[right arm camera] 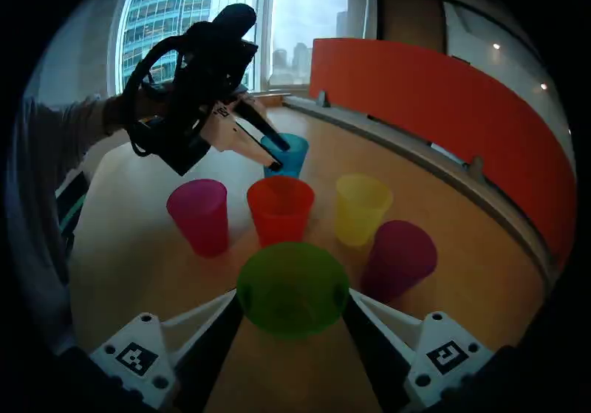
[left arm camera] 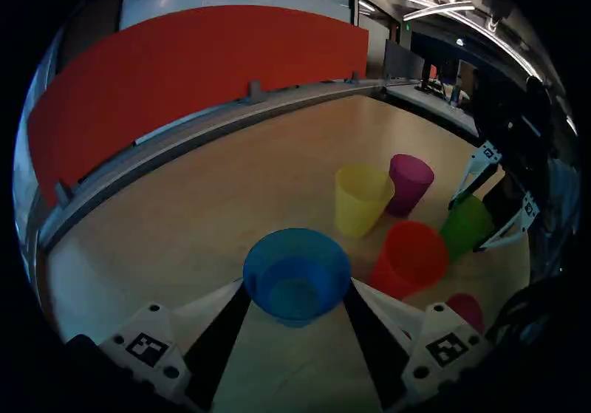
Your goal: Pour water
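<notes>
Cups sit grouped on the counter (left arm camera: 221, 191). Left gripper (left arm camera: 297, 284) grasps the blue cup (left arm camera: 297, 265), far behind the red cup (right arm camera: 281, 206); right gripper (right arm camera: 293, 295) grasps the green cup (right arm camera: 293, 284), nearest.

Readable text: none, in either view.
Markers (left arm camera: 146, 346): black-and-white square code patterns on the white finger bases of the left gripper (left arm camera: 297, 289) and the right gripper (right arm camera: 293, 298); no letters or numbers.
Blue cup (left arm camera: 297, 276), green cup (right arm camera: 293, 287): plain walls.
Green light (left arm camera: 408, 25), far off: too small to read.
</notes>
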